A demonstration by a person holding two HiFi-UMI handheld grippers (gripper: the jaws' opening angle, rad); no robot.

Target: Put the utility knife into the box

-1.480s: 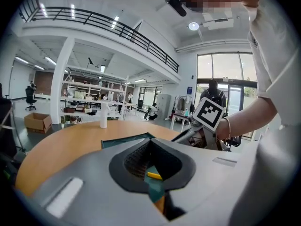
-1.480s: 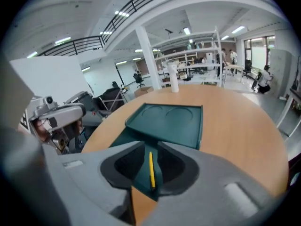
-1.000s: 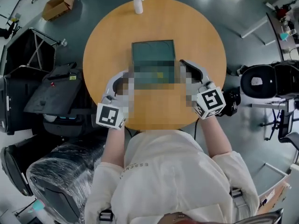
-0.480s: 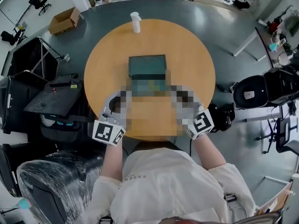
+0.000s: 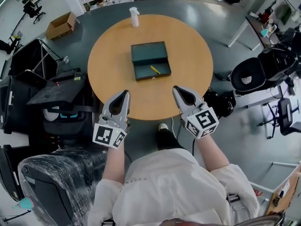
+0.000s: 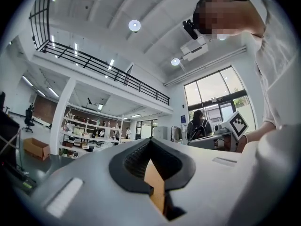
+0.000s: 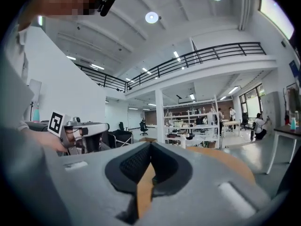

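Note:
An open dark green box (image 5: 139,73) lies in the middle of the round wooden table (image 5: 108,55), lid folded back. A thin yellow utility knife (image 5: 154,69) rests inside its near half. My left gripper (image 5: 124,94) (image 6: 150,141) hangs over the table's near edge, left of the box and well short of it, jaws shut on nothing. My right gripper (image 5: 176,89) (image 7: 150,145) mirrors it on the right, also shut and empty. Both point up and level across the room. Each gripper view shows the other gripper's marker cube (image 6: 238,125) (image 7: 56,122).
A white spray bottle (image 5: 134,16) stands at the table's far edge. Black cases and a stand (image 5: 56,91) crowd the floor at the left, with a cardboard box (image 5: 60,25) beyond. Office chairs (image 5: 254,74) sit to the right and a plastic-wrapped chair (image 5: 51,182) at the lower left.
Both grippers have drawn back from beside the box to the table's near edge. The head view has pulled away, so the box looks smaller and farther.

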